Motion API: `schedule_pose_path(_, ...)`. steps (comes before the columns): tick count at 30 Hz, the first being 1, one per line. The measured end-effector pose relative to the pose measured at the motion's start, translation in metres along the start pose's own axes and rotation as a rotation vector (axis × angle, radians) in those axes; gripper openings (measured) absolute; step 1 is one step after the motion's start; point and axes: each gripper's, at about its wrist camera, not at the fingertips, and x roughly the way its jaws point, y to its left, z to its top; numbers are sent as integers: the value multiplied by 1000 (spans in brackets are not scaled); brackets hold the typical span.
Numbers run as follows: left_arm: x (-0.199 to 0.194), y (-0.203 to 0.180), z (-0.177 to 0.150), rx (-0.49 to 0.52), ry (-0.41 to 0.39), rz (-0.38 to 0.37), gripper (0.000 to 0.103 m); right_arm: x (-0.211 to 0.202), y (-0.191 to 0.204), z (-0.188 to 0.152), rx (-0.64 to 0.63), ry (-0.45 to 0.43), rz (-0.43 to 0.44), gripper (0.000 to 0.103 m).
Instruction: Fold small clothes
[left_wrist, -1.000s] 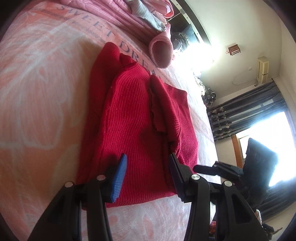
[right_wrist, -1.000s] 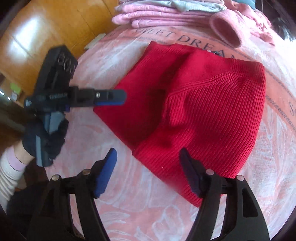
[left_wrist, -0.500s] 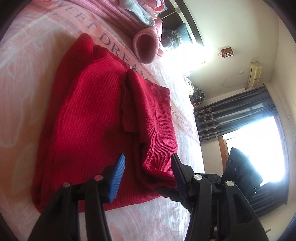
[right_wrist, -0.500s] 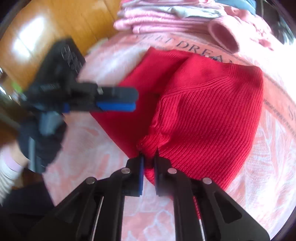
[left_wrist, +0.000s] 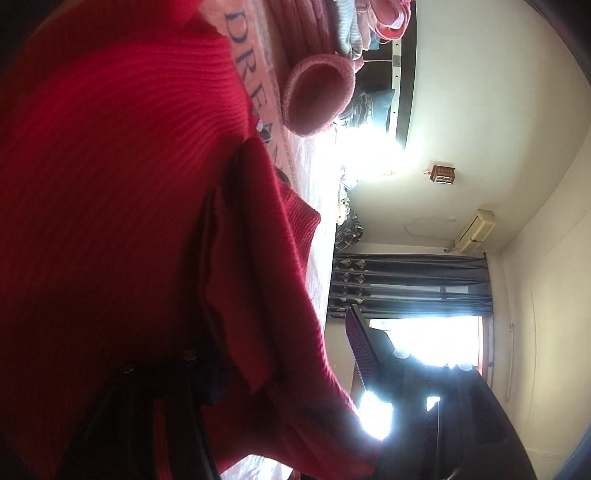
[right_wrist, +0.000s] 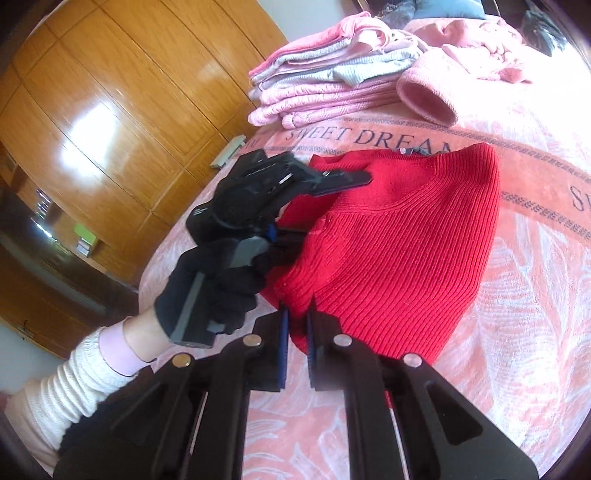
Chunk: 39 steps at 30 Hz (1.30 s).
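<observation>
Here red sweater (left_wrist: 110, 184) hides the left gripper's (left_wrist: 207, 373) jaws.

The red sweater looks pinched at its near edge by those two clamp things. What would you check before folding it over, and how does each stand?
1. Right gripper shut on the red sweater: ok.
2. Left gripper holds the sweater: cannot tell; cloth hides its fingertips.
3. Landing area on the pink bedspread beyond the sweater is bare: ok.
4. Folded clothes stack clear of the fold path: ok.
5. Pink cuff apart from the sweater: ok.
</observation>
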Motion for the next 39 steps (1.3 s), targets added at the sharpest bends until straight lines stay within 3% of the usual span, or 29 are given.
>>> schedule_pose_path(3,14,-11,10,37,2,6,56,-11,1,-3,-7,-12,7,6)
schedule_pose_path(4,16,-14,13,63,1,11,49,-12,1,-4,-10,-14,8,6)
schedule_pose_path(5,19,-17,15,92,2,33,30,-13,2,-5,-15,-13,8,6)
schedule_pose_path(7,21,-21,17,150,0,69,19,-8,4,-6,-19,-7,7,6)
schedule_pose_path(10,13,-35,16,267,-8,140,17,4,8,-8,-9,10,26,6)
schedule_pose_path(17,-36,-80,27,462,-61,170,17,49,42,7,-38,8,94,6)
schedule_pose_path(21,-64,-91,40,545,-75,212,17,80,70,18,-92,22,82,6)
schedule_pose_path(27,-78,-35,57,489,-75,348,17,142,85,14,-141,113,-14,6)
schedule_pose_path(31,-85,-8,62,442,-86,359,19,179,76,3,-143,176,-74,7)
schedule_pose_path(34,-84,-8,65,406,-94,355,26,178,71,2,-119,180,-43,18)
schedule_pose_path(35,-82,-9,66,389,-95,350,32,173,69,2,-104,186,-16,35)
schedule_pose_path(36,-77,-12,65,384,-96,349,36,165,68,2,-90,187,13,45)
schedule_pose_path(39,-69,-21,65,387,-103,373,49,137,67,-1,-113,198,-13,45)
